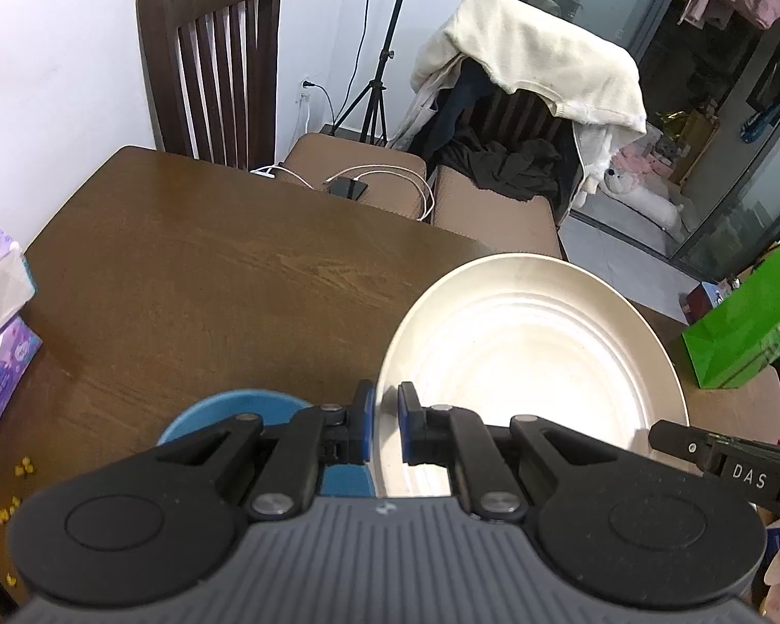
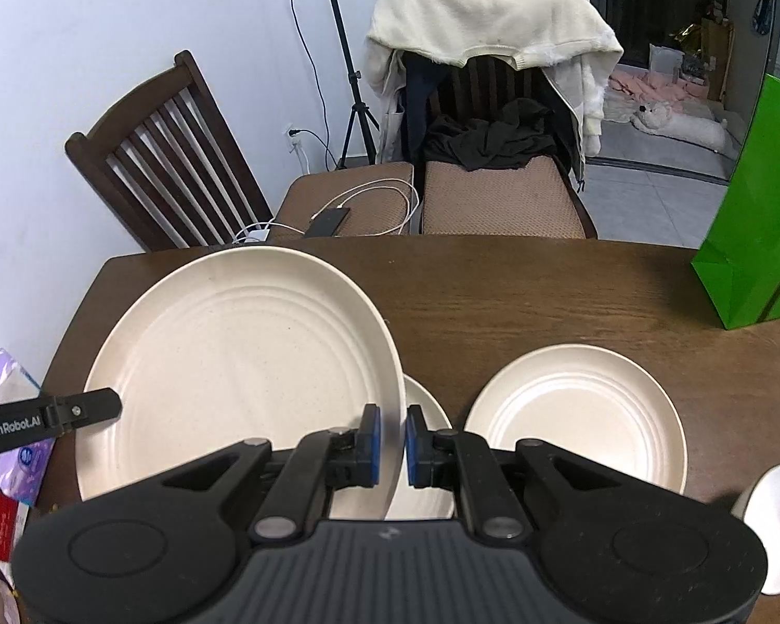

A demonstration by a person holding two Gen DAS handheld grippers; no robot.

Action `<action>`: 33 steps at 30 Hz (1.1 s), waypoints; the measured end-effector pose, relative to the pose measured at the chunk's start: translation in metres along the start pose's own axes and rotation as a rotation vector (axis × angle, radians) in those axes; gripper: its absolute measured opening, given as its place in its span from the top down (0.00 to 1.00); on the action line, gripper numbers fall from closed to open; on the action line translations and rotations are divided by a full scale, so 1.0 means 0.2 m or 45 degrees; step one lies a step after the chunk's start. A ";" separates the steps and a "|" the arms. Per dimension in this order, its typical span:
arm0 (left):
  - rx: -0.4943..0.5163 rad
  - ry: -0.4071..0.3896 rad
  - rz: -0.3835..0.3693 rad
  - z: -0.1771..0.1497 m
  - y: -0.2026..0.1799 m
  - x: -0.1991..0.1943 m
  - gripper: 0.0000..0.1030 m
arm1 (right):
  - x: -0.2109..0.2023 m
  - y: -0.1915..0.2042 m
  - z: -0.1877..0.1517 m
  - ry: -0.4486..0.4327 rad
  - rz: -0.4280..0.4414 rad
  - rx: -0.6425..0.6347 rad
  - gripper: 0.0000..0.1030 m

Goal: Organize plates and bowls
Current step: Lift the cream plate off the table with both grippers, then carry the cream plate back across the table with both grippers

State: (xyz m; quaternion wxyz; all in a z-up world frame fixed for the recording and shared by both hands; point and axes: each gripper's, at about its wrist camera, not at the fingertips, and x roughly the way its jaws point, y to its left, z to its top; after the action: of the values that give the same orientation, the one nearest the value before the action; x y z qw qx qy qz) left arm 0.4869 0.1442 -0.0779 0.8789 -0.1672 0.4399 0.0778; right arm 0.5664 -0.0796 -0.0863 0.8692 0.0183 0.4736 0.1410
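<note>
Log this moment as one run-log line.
left hand-held gripper: shut on large cream plate rim | right hand-held gripper: shut on opposite rim | plate: lifted over table | blue bowl: untouched

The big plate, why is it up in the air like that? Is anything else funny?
Both grippers pinch the large plate by opposite rims, holding it tilted above the table. Small yellow bits lie scattered near the table's edge, like spilled crumbs.
</note>
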 end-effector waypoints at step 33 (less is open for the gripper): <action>0.031 0.004 -0.009 -0.39 -0.04 -0.29 0.91 | -0.36 -0.08 -0.43 -0.001 -0.022 0.025 0.91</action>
State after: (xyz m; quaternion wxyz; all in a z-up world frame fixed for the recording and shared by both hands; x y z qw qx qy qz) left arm 0.3962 0.1084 -0.0720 0.8804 -0.1581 0.4417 0.0692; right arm 0.4621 -0.1224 -0.0780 0.8704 0.0226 0.4746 0.1287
